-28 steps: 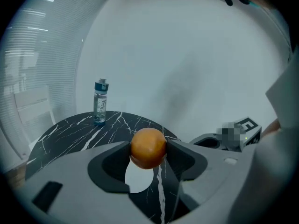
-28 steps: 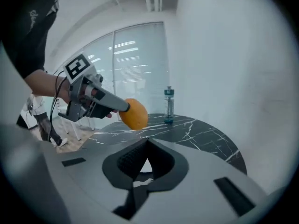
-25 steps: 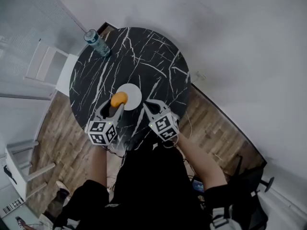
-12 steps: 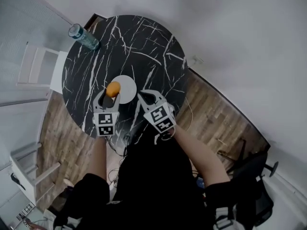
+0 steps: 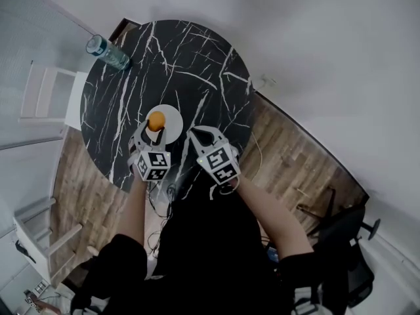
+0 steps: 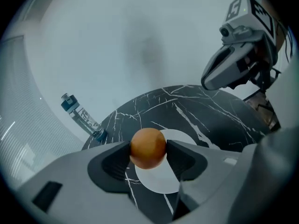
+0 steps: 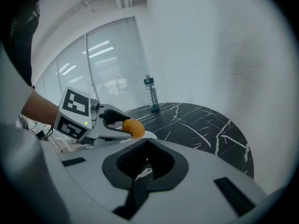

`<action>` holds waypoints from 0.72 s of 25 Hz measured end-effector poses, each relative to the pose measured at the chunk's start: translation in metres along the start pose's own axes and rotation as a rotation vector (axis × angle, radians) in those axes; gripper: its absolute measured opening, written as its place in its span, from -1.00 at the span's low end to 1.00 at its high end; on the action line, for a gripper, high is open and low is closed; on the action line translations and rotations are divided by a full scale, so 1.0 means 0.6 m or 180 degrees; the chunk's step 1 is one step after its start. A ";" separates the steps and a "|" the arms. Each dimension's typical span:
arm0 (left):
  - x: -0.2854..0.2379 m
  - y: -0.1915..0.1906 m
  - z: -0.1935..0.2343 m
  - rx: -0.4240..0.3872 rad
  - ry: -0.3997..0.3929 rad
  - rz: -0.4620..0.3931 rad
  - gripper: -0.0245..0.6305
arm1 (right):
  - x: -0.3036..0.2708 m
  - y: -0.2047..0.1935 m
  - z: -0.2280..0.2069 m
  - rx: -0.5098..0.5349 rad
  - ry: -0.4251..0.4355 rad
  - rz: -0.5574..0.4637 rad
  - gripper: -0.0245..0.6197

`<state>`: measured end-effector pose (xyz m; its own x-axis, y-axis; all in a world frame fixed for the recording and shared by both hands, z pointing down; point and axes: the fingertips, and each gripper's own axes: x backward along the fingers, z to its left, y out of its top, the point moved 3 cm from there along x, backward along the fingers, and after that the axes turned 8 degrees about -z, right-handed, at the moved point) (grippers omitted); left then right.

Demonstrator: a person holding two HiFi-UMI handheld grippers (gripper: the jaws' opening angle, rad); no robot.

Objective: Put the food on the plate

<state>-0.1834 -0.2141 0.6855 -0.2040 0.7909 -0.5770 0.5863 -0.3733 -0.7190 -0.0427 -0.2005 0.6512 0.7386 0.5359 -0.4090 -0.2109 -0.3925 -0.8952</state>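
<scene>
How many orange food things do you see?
1. The orange food is clamped in the left gripper, over the white plate. Nothing seems to hide another.

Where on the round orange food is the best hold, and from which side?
Grip the orange food across its widest middle, one pad each side, from the person's side, as the left tongs hold it now. It is a smooth ball; an off-centre pinch would likely slip.
</scene>
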 end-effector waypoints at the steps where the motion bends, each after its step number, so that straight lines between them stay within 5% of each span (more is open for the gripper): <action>1: -0.004 -0.003 -0.003 -0.0062 -0.0014 0.0021 -0.19 | 0.000 -0.001 -0.001 -0.0008 -0.0007 -0.0001 -0.93; 18: -0.021 -0.015 -0.023 -0.0090 0.0008 0.0074 -0.19 | 0.000 -0.018 0.006 -0.0138 0.0040 0.0053 -0.93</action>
<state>-0.1749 -0.2142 0.7047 -0.1881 0.7834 -0.5924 0.6129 -0.3777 -0.6941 -0.0424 -0.1938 0.6601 0.7433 0.5198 -0.4211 -0.1954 -0.4334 -0.8798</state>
